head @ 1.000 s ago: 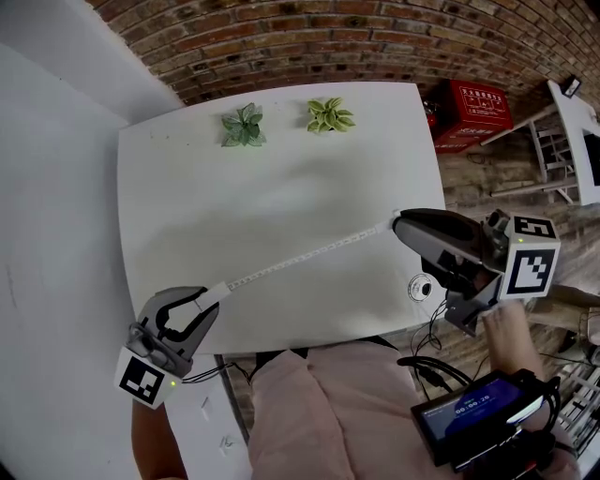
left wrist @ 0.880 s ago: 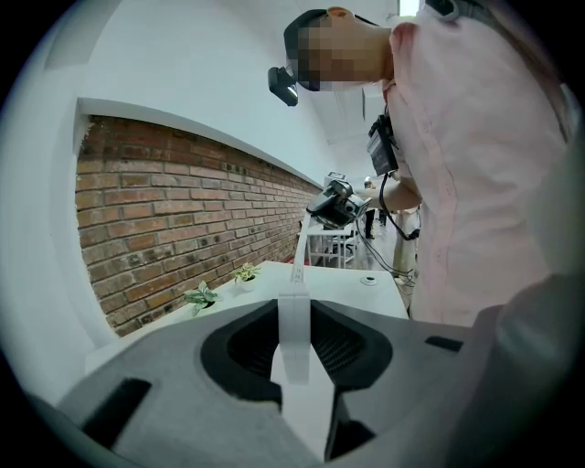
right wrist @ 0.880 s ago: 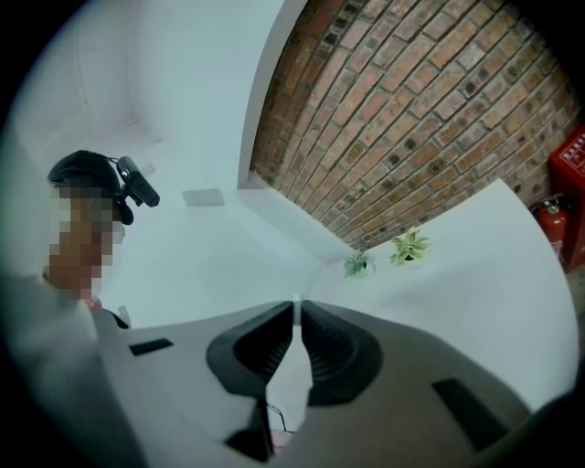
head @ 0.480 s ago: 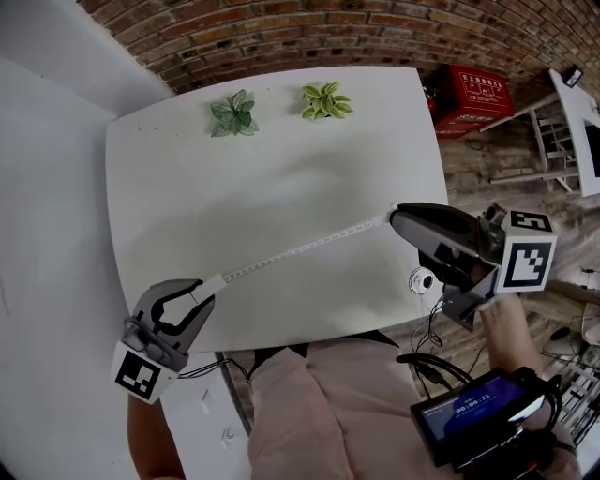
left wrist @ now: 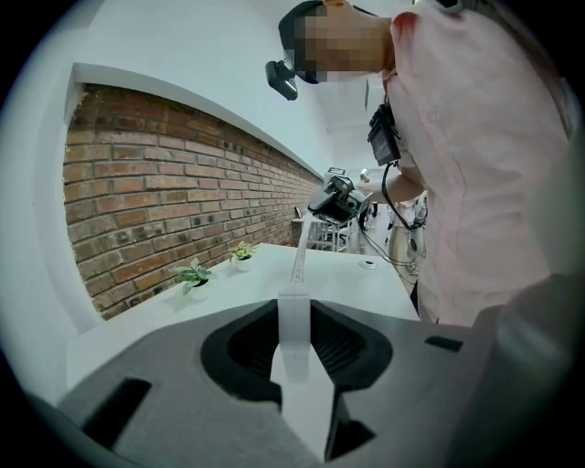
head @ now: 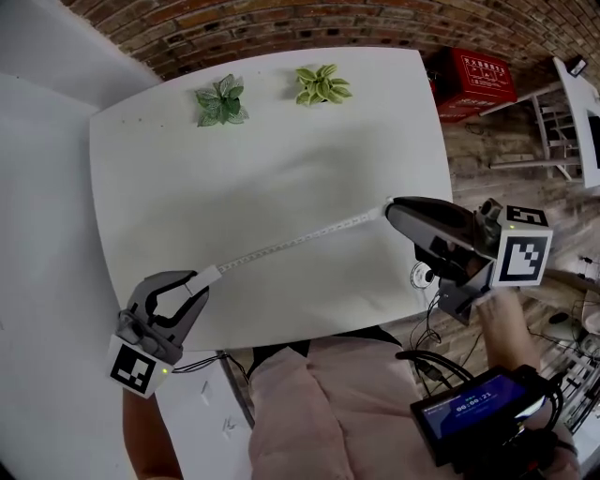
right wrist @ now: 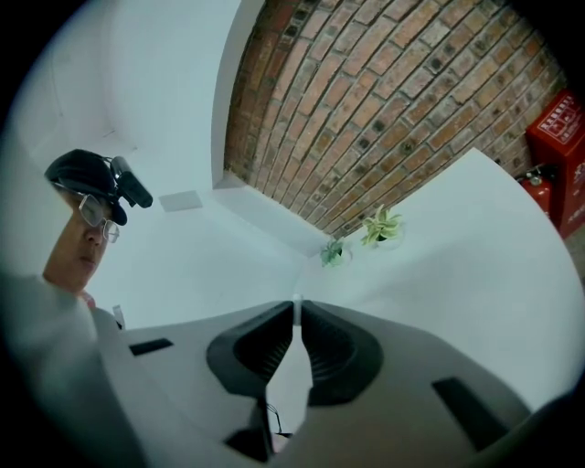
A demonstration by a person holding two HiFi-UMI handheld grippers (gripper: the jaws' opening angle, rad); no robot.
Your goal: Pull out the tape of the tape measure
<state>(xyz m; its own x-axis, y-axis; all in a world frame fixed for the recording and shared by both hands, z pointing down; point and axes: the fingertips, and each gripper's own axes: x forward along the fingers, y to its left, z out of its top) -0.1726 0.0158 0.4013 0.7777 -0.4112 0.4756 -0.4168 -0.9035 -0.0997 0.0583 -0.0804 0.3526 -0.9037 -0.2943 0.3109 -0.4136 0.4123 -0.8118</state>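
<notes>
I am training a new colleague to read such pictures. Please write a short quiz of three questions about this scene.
1. True or false: the tape runs from the tape measure held in the left gripper across to the fingers of the right gripper.
2. How many small plants stand on the table? A: one. B: two. C: three.
3. Fill in: the wall behind the table is made of ____.

Key: 1 true; 2 B; 3 brick.
</notes>
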